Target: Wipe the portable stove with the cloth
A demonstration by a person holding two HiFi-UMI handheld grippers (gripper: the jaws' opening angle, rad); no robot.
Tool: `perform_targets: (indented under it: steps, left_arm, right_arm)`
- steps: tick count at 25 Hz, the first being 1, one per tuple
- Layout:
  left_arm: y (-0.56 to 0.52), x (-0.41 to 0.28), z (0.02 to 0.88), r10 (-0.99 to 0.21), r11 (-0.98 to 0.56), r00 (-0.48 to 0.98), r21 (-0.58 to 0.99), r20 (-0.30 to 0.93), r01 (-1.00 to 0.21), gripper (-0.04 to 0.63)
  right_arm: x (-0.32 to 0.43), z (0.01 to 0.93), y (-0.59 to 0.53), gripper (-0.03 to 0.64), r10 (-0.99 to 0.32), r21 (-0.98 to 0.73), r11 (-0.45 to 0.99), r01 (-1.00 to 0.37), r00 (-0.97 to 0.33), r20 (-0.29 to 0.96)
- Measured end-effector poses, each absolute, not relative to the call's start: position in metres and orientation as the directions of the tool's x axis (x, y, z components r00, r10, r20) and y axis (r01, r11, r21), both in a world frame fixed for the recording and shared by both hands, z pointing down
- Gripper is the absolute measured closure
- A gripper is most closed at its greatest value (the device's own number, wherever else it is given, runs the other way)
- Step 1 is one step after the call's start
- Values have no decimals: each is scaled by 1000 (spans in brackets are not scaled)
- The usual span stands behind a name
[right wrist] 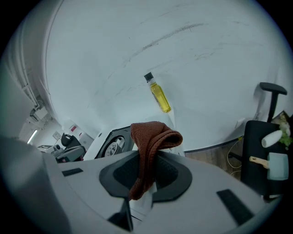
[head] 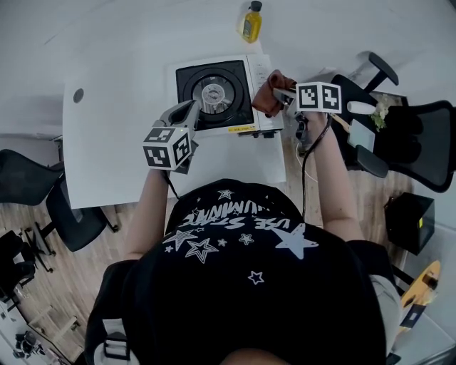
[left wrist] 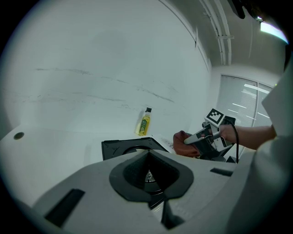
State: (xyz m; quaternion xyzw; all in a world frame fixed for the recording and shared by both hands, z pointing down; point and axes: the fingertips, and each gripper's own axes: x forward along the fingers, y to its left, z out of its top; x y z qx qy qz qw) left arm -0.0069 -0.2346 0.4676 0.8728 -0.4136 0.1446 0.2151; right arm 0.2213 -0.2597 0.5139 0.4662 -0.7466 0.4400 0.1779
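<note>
The portable stove, white with a black top and a round burner, stands on the white table in front of me. My right gripper hovers at the stove's right edge, shut on a brown cloth that droops from its jaws. Below that gripper the stove shows to the left. My left gripper hangs over the stove's front left corner, jaws together and nothing in them. From the left gripper view, the stove lies just ahead, with the cloth to its right.
A yellow bottle stands on the table behind the stove. A black office chair is at the right, with more chairs at the left. A cable hole marks the table's left part.
</note>
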Motion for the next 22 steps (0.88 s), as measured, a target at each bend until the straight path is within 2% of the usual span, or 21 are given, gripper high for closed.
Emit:
perform_targets:
  steps: [9, 14, 22]
  left_arm:
    - [-237, -10, 461, -672, -563, 615, 256, 413, -786, 588]
    - [-243, -36, 450, -728, -512, 570, 252, 380, -821, 588]
    - [-241, -78, 452, -782, -428, 492, 245, 381, -870, 588]
  right_arm:
    - [224, 493, -262, 552, -572, -491, 197, -849, -506, 646]
    - [180, 457, -265, 552, -558, -487, 330, -809, -583, 590]
    - [77, 436, -249, 552, -408, -493, 548, -675, -731, 547]
